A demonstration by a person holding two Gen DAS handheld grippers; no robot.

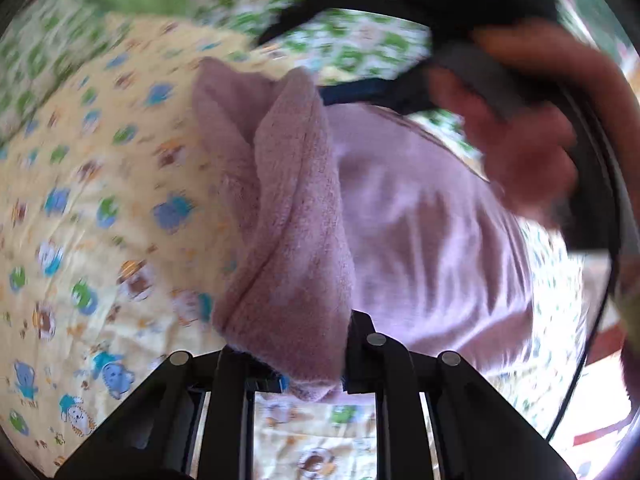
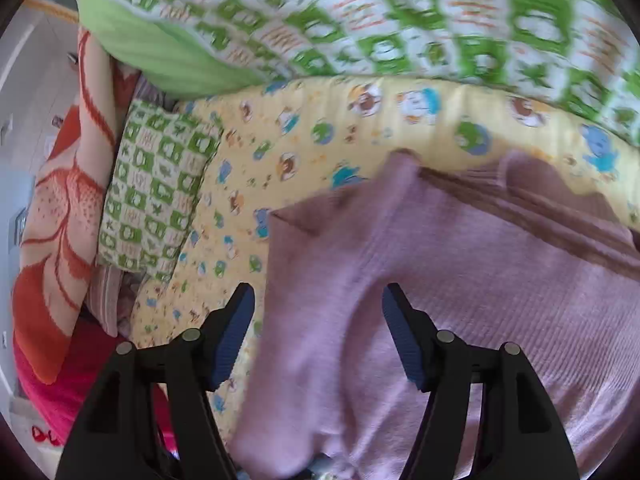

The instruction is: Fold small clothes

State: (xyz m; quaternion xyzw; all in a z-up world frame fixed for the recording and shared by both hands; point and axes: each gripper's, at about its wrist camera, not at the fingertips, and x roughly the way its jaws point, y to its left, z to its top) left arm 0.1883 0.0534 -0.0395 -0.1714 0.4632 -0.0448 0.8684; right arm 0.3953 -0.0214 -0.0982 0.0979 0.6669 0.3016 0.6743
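We have a small mauve knit garment lying on a bed, on a yellow animal-print sheet, with a green frog-print quilt bunched beyond it and a matching pillow off to the side. We judge the garment light, soft and floppy: it will sag and crease wherever it is unsupported, and the ribbed knit should give the pads good purchase without slipping. Nothing about it looks fragile. The best holds seem to be at hems, cuffs or corners, where a doubled edge gives something firm to pinch.

Our left tool is pinched nearly together on a fuzzy end of the garment, which looks like a sleeve or a folded edge; it stands lifted off the sheet and runs away from the tool toward the flat body of the cloth. That view is blurred, so we cannot tell exactly which part of the garment this is.

Our right tool stands wide apart, clamped on nothing. It hovers over the garment's near edge: one blue pad sits over the sheet just beside the cloth, the other over the knit. The hand carrying it shows in the left view, above the garment.
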